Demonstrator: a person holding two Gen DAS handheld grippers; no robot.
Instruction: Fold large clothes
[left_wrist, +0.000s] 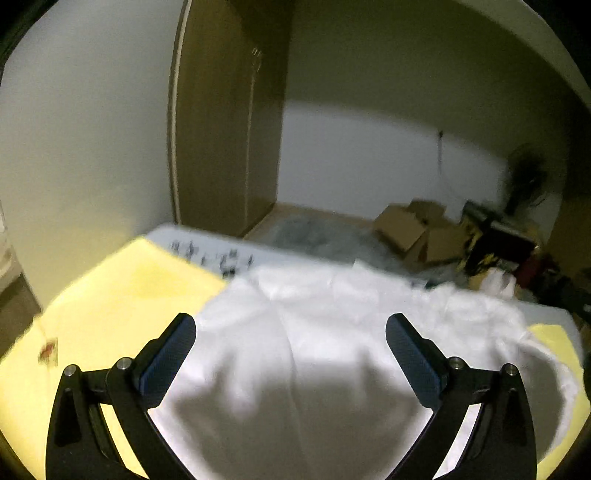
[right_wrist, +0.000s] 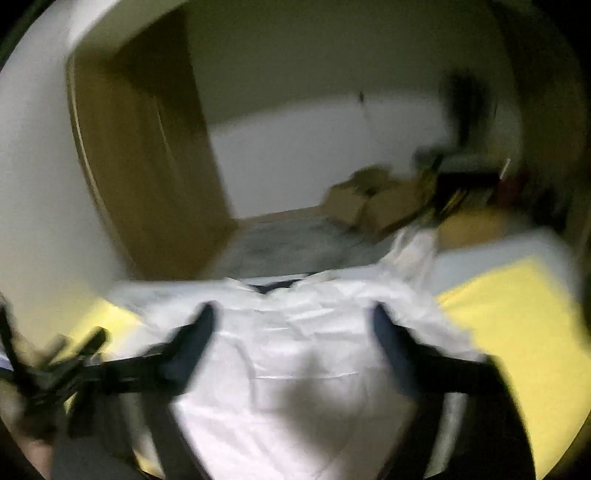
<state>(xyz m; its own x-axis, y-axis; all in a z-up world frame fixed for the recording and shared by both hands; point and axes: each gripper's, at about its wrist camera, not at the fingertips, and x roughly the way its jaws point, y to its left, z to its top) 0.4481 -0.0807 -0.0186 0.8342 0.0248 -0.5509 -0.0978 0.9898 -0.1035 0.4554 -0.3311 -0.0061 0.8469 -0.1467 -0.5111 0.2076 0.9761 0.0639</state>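
Both tongs, left gripper (left_wrist: 290, 334) and right gripper (right_wrist: 291, 325), hang spread wide and empty above the white garment (left_wrist: 314, 350), which lies ahead between their fingers on the yellow sheet (left_wrist: 110, 295), probably ready to pinch an edge.

I am looking into what seems a room of a home, dimly lit. A tall wooden wardrobe (left_wrist: 225, 122) is standing against plain pale walls (left_wrist: 85, 140), and open cardboard boxes (left_wrist: 417, 232) are lying among dark clutter on the floor in the far corner. I am working over a surface under a yellow sheet (left_wrist: 122, 291), with a white garment (left_wrist: 314, 332) lying on it.
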